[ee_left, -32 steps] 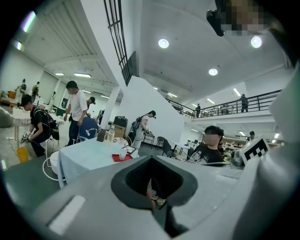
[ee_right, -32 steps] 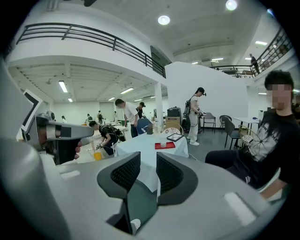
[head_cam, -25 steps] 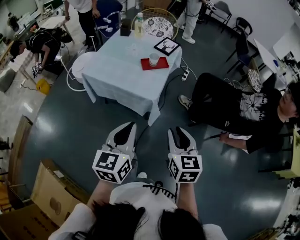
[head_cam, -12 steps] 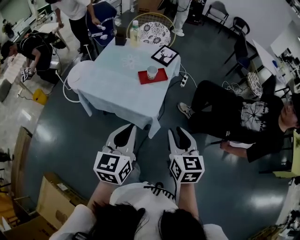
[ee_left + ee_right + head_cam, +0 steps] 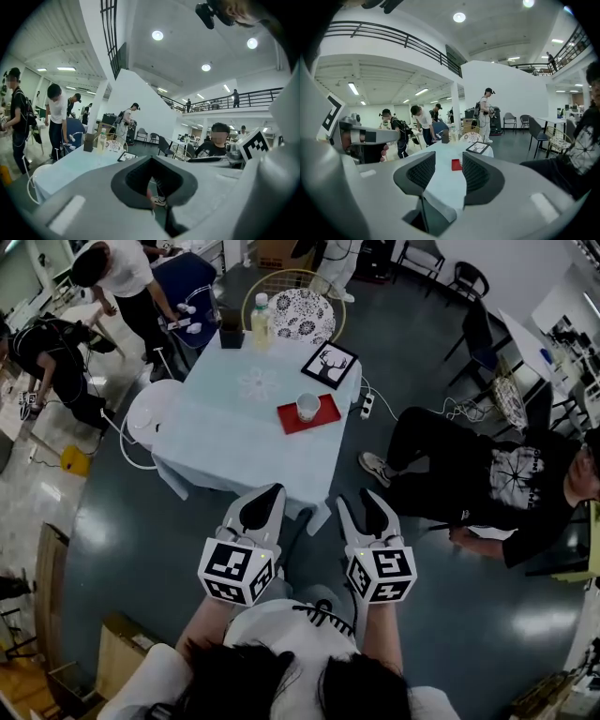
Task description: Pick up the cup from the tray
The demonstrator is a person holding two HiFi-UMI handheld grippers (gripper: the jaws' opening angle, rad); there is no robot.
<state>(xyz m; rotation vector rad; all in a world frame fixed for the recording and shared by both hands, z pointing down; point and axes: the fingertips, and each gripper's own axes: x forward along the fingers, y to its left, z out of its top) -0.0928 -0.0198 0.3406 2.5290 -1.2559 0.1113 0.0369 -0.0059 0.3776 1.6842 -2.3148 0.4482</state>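
So both grippers were down in front of me at about waist height, nowhere near the goods. My left gripper [image 5: 272,493] was clamped together with nothing caught in it, just the little hole its curved pads leave. My right gripper [image 5: 356,501] had its jaws parted and was empty too, and its own view looked straight through that gap at the table [image 5: 225,437] further on. Between me and the near table edge there was only a strip of dark floor [image 5: 150,521], so I'd call the task basically not started: no reach, no contact, and the approach, grab and lift were all left to do. Past the pale tablecloth, toward the far right part of the table, sat the red tray [image 5: 286,418] with the cup [image 5: 307,407] standing upright on it. The cup looked white or light coloured, round and open-topped, and I couldn't make out a handle from there. Nothing crowded it on the tray, so my guess was an easy grab for the parted right gripper. Just beyond it lay a framed deer picture [image 5: 330,364], and further back a bottle [image 5: 260,322] stood at the far edge.
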